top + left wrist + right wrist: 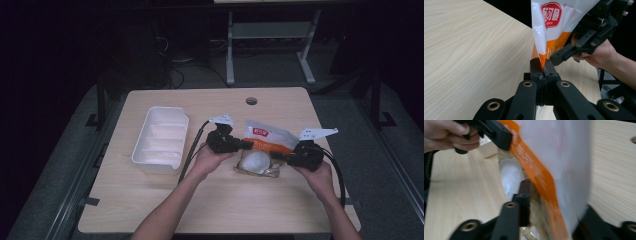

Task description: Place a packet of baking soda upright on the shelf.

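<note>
You are reaching in from the near edge with both forearms, one gripper in each hand, and both grippers are meeting at the bag [265,142] in the middle of the table [150,205]. Your left gripper [248,145] is pinching the bag: in the left gripper view its jaws are pressed together on the orange edge of the plastic [543,58], which is rising upright from them. Your right gripper [278,156] is coming at the bag from the opposite side; in the right gripper view the orange-and-white film [544,180] is running between its two jaws, which are standing apart on either side of it (the picture is blurred, so I cannot tell whether they are actually clamping it). The bag is standing up between the grippers, white at the top with a red label [551,14] and an orange band below, and a pale round thing [254,161] is showing through its clear lower part, resting on the table. Farther left, well apart from your hands, a white tray [161,138] with several compartments is lying on the wood. Near the far edge a round hole [251,101] is showing in the tabletop.
</note>
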The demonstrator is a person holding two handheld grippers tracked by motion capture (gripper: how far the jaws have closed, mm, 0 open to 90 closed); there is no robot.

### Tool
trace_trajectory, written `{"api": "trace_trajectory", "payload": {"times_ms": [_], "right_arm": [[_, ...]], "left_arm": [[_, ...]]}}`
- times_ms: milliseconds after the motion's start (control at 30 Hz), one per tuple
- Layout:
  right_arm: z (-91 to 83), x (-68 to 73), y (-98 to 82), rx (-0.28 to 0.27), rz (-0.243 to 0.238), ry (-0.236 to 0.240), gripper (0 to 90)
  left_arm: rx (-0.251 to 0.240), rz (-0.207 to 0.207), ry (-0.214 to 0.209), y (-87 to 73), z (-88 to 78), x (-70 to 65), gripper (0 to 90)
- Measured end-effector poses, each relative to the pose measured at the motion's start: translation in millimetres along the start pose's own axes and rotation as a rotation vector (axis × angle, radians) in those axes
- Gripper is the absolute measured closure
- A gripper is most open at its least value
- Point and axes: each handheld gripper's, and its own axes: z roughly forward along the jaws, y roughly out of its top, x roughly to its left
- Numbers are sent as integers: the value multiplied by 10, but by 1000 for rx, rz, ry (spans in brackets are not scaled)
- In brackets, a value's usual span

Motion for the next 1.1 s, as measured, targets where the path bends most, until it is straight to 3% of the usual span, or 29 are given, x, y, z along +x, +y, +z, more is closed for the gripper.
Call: {"api": "trace_trajectory", "payload": {"times_ms": [67,100,200,433,567,600,800,867,1100], "right_arm": [[9,15,7,-2,-7,9,743],[19,39,19,2,-15,22,831],[35,61,36,14,-13,47,892],[49,137,84,31,-16,68,900],[42,181,107,41,-28,59,900],[27,197,114,46,-27,54,900],[-56,204,132,54,-26,23,900],[-112,215,162,54,-29,-1,900],[-166,231,224,61,-23,-33,900]], "left_arm": [[0,1,2,-6,-10,-3,895],[-5,-2,1,-28,-34,8,895],[3,6,11,-63,-58,22,893],[32,44,41,-118,-115,9,837],[40,69,66,-163,-178,-7,793],[31,82,70,-189,-228,-14,738],[33,134,105,-287,-346,-73,610],[49,172,142,-359,-403,-128,567],[92,199,143,-532,-500,-187,503]]}}
